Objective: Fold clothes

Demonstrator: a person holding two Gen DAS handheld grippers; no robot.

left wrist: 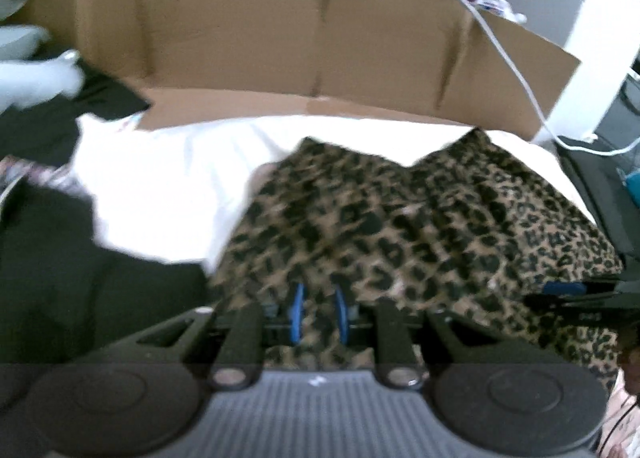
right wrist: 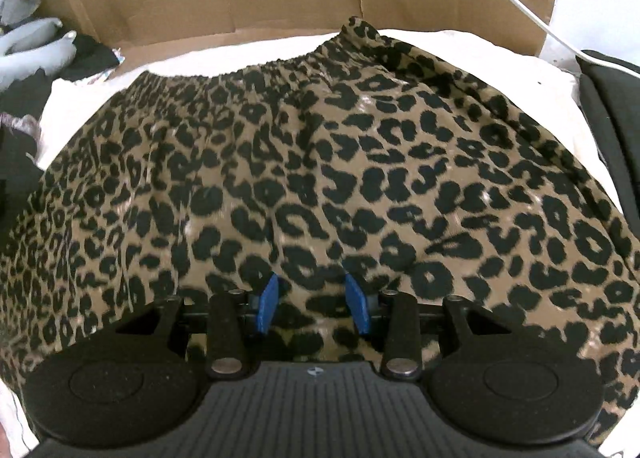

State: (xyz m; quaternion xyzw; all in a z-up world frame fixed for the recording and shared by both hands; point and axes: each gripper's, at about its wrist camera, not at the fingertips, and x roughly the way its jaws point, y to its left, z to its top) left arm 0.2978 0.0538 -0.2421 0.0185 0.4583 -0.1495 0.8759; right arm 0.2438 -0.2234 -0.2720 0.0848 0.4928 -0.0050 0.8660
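A leopard-print skirt [right wrist: 320,162] with an elastic waistband at its far edge lies spread on a white sheet [right wrist: 500,46]. It also shows in the left wrist view [left wrist: 420,226], draped and bunched. My left gripper [left wrist: 319,312] has its blue pads close together with the skirt's near hem pinched between them. My right gripper [right wrist: 314,304] is open, its blue pads apart just above the skirt's near edge. The right gripper also shows at the right edge of the left wrist view [left wrist: 568,294].
A brown cardboard wall [left wrist: 304,42] stands behind the sheet. A white cable [left wrist: 516,70] hangs over it at right. Dark clothes [left wrist: 52,250] lie at left, with pale grey bags [right wrist: 28,42] beyond. A dark object [right wrist: 612,106] sits at right.
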